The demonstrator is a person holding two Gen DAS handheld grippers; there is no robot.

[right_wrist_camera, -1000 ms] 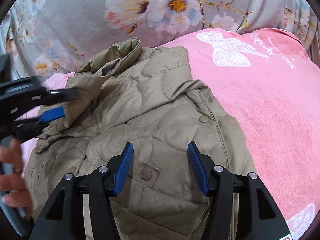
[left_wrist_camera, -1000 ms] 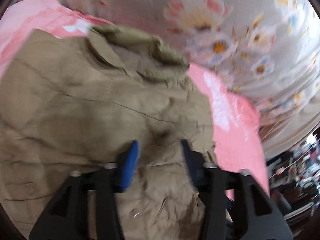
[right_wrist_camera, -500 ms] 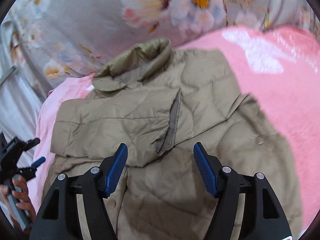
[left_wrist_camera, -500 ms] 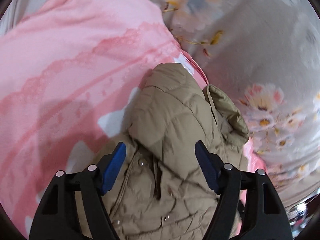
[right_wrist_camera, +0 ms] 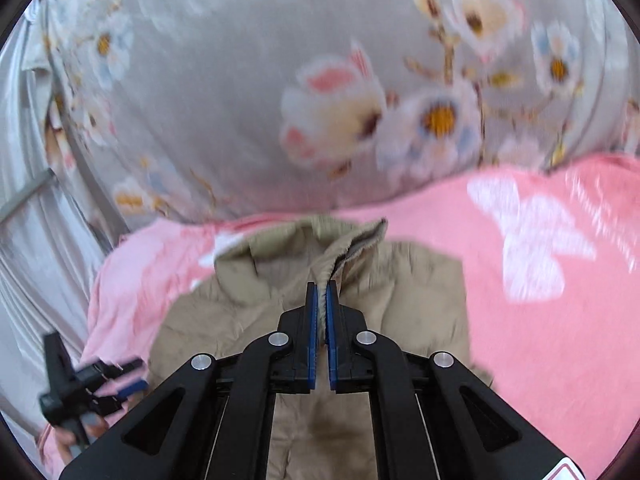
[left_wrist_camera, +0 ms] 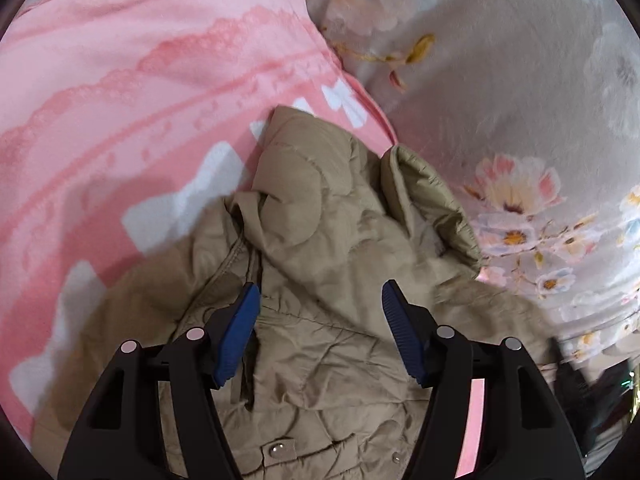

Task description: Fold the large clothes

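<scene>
The jacket (left_wrist_camera: 320, 264) is a khaki quilted puffer with rounded stitched panels, a soft matte shell full of fine creases, and small metal snaps (left_wrist_camera: 275, 449) along its front. It lies crumpled on a pink blanket (left_wrist_camera: 120, 92) spread over the bed. In the left wrist view one padded part is folded over the body, and the stand-up collar (left_wrist_camera: 432, 196) curls open beside it, showing a smoother, slightly shiny lining. In the right wrist view the jacket (right_wrist_camera: 400, 292) appears blurred; a gathered, ribbed edge of its fabric (right_wrist_camera: 340, 256) rises in a ridge straight ahead of the tool.

The right tongs (right_wrist_camera: 321, 292) are pressed together, the blue ribbed pads (right_wrist_camera: 313, 320) nearly meeting, and they pinch that gathered edge of the jacket at their tips. The left tongs (left_wrist_camera: 320, 300) are spread wide, their blue pads (left_wrist_camera: 236, 332) hanging over the jacket's front with nothing between them; whether they touch the cloth cannot be told. The same left tool (right_wrist_camera: 86, 384) shows low at the left of the right wrist view, gripped by the person's hand (right_wrist_camera: 80, 432), just off the blanket's edge.

The blanket is fleecy, with paler lace-like bands and white butterfly shapes (right_wrist_camera: 532, 240). Behind it rises a grey cloth (right_wrist_camera: 240, 100) printed with pale pink, white and yellow flowers.
</scene>
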